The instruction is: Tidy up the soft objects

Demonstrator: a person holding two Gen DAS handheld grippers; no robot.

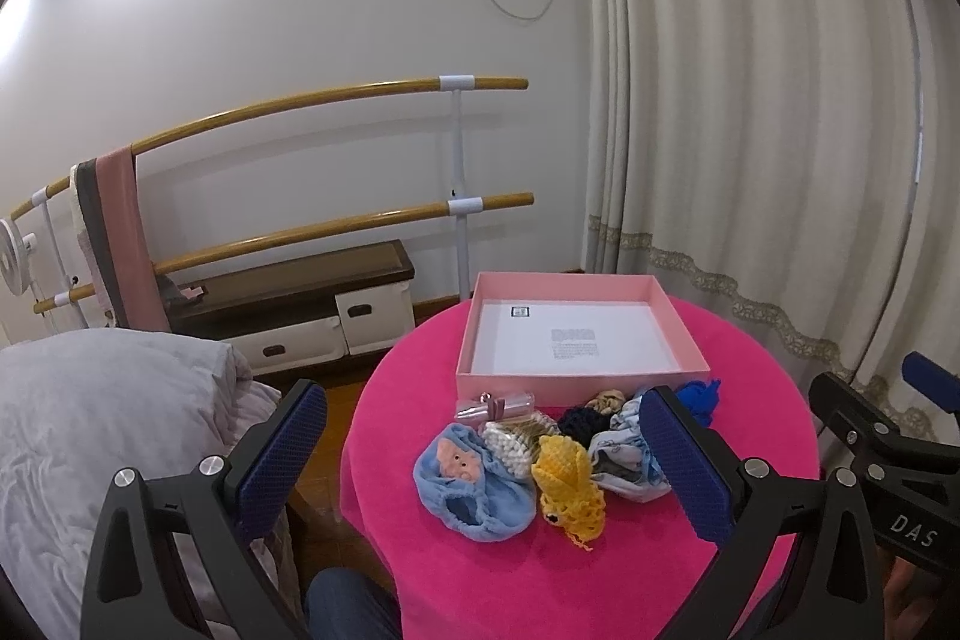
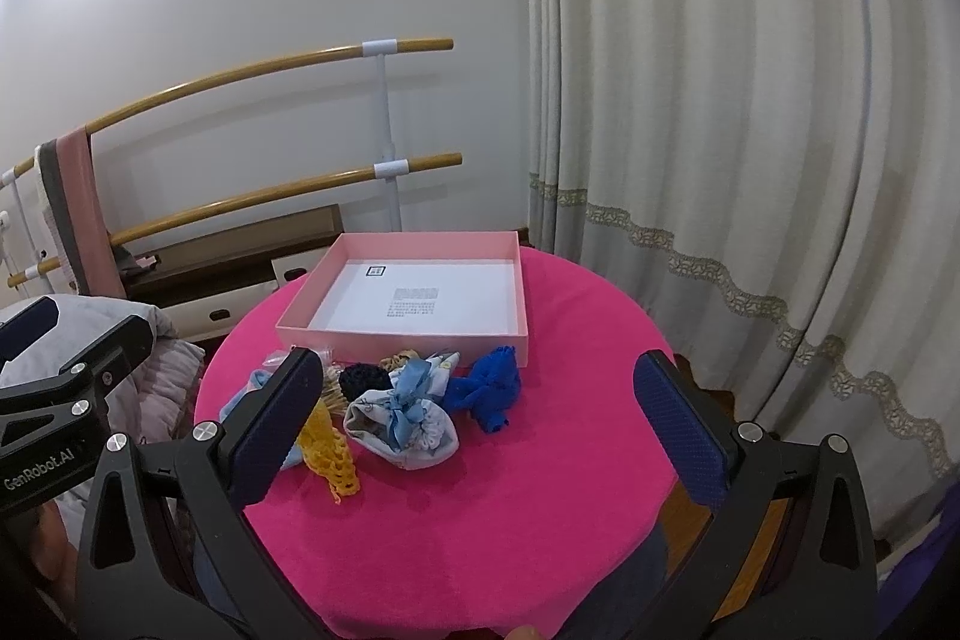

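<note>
A pile of soft items lies on the round pink table [image 1: 600, 568] in front of an empty pink box [image 1: 576, 334] [image 2: 414, 334]. In it are a light blue cap with a pink face [image 1: 474, 490], a yellow crochet piece [image 1: 564, 484] [image 2: 327, 451], a white pouch with a blue ribbon [image 2: 408, 421], a royal blue knit [image 2: 489, 391] [image 1: 699, 397], a dark scrunchie [image 2: 360, 379] and a beige one. My left gripper [image 1: 486, 460] hovers open above the pile's near side. My right gripper [image 2: 480, 418] is open too, over the pouch and blue knit. Neither holds anything.
A small clear bottle with a pink bow [image 1: 495, 406] and a bundle of cotton swabs [image 1: 513, 445] lie among the soft items. A grey duvet [image 1: 102, 436] is at left, wooden barre rails [image 1: 336, 226] and a low cabinet behind, curtains [image 1: 750, 130] at right.
</note>
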